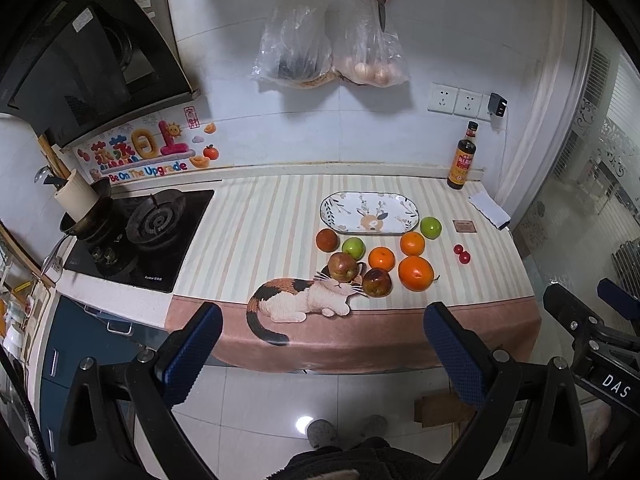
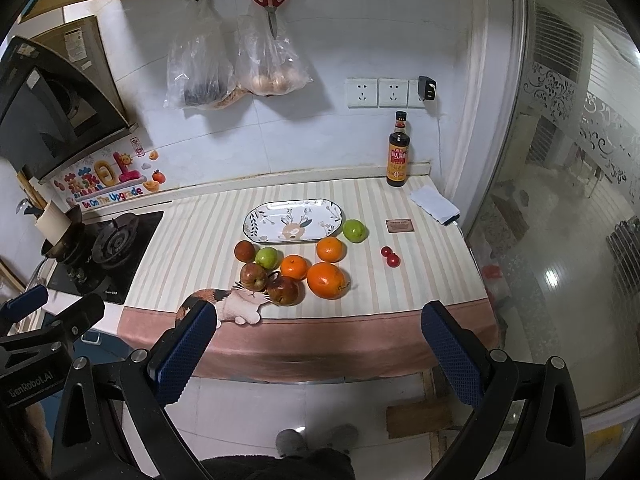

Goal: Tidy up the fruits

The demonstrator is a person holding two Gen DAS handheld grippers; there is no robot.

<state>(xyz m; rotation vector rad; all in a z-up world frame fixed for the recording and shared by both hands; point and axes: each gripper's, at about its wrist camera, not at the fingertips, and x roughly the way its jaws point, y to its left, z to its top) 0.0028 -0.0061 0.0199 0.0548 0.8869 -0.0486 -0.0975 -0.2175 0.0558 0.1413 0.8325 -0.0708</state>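
Both grippers hang short of the counter's front edge, fingers spread wide with nothing between them. Ahead of the left gripper (image 1: 322, 354), going left to right, lie a dark red fruit (image 1: 327, 240), possibly a plum, two red apples (image 1: 342, 266), a green apple (image 1: 353, 248) and three oranges (image 1: 416, 273). Beyond them is the bare oval plate (image 1: 368, 213). Ahead and right of the right gripper (image 2: 318, 354) sit two cherry tomatoes (image 2: 391, 257).

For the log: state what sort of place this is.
A home kitchen, most likely. A gas stove sits under a range hood, a sauce bottle stands by wall sockets, and fruit lies beside a plate on the counter.
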